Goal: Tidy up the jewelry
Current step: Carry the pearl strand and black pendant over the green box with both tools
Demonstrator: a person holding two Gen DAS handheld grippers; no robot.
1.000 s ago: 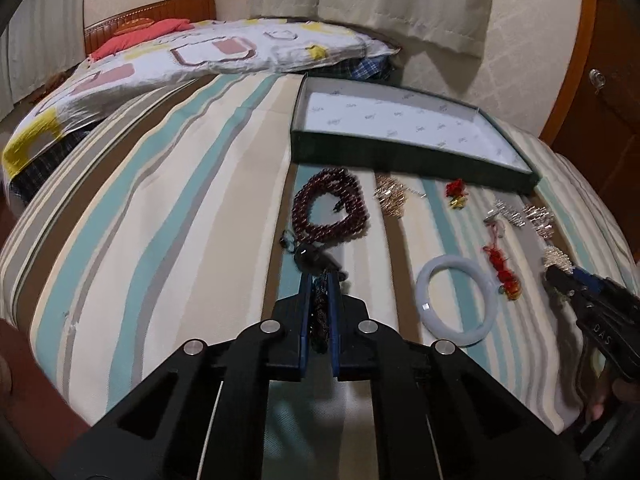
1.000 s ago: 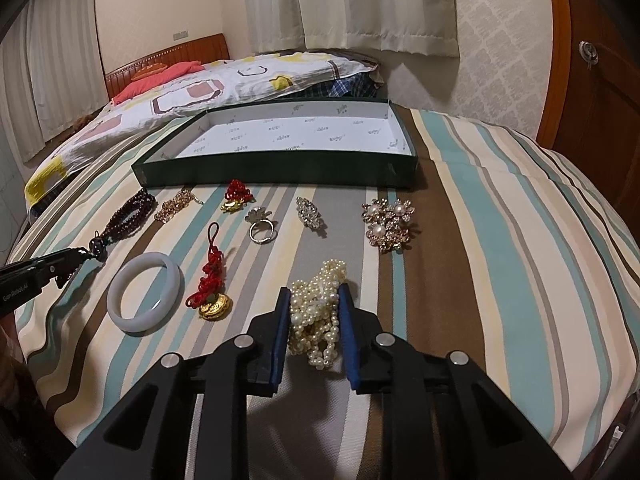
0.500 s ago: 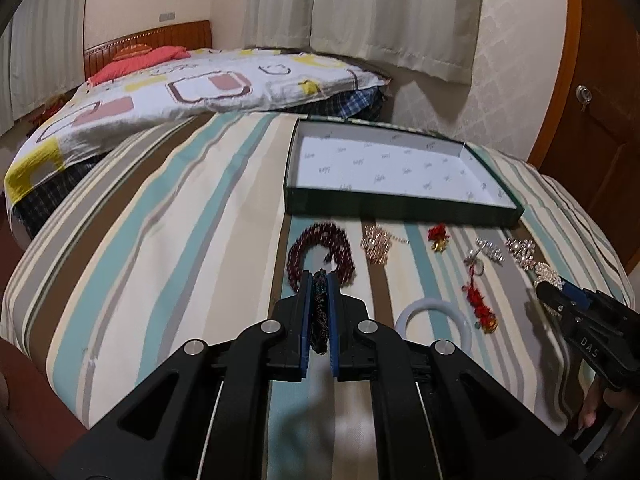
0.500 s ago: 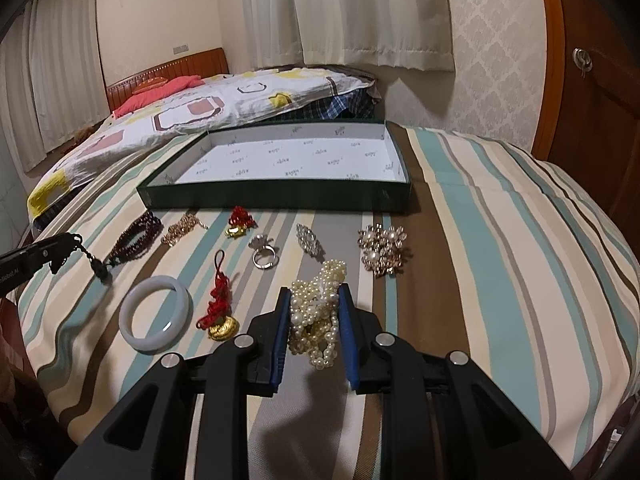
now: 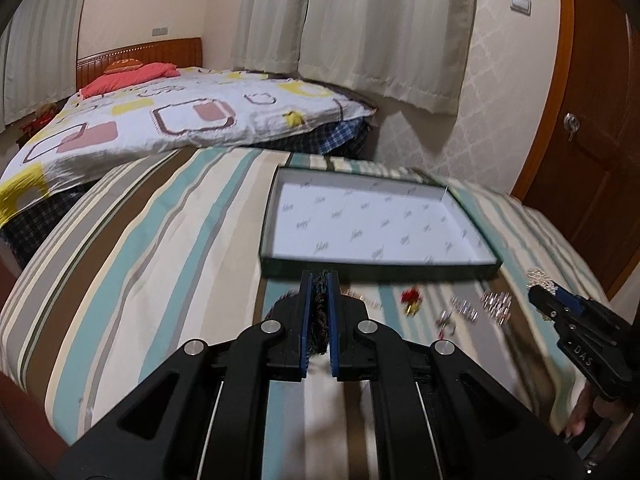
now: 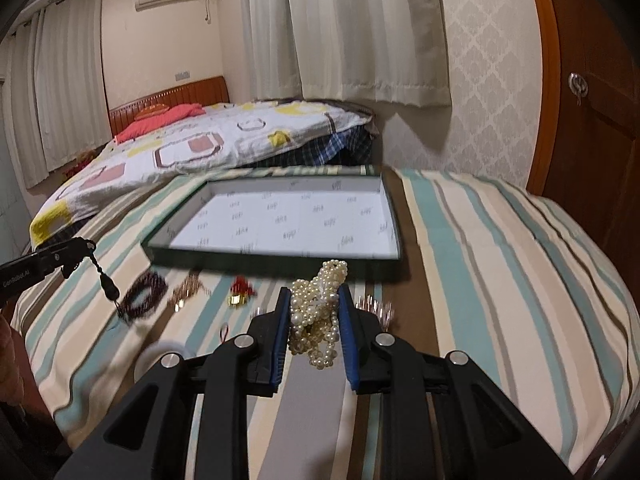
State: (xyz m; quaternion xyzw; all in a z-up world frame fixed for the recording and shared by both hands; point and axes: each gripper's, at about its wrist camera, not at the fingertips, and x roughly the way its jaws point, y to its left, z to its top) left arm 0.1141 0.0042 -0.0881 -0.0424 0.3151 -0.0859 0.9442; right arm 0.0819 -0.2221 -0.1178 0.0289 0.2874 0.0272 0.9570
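Note:
My left gripper is shut on the tassel end of a dark red bead necklace, lifted above the striped cloth; in the right wrist view its beads still trail on the cloth. My right gripper is shut on a bunch of white pearls, held above the cloth. Both sit just in front of the open green box with white lining, also in the right wrist view.
A red charm, a ring and silver brooches lie on the striped cloth in front of the box. A gold chain and part of a white bangle lie nearby. A bed stands behind, a wooden door at right.
Both grippers have risen and moved forward toward the box, each carrying its jewelry. The dark bead necklace is being drawn up off the cloth.

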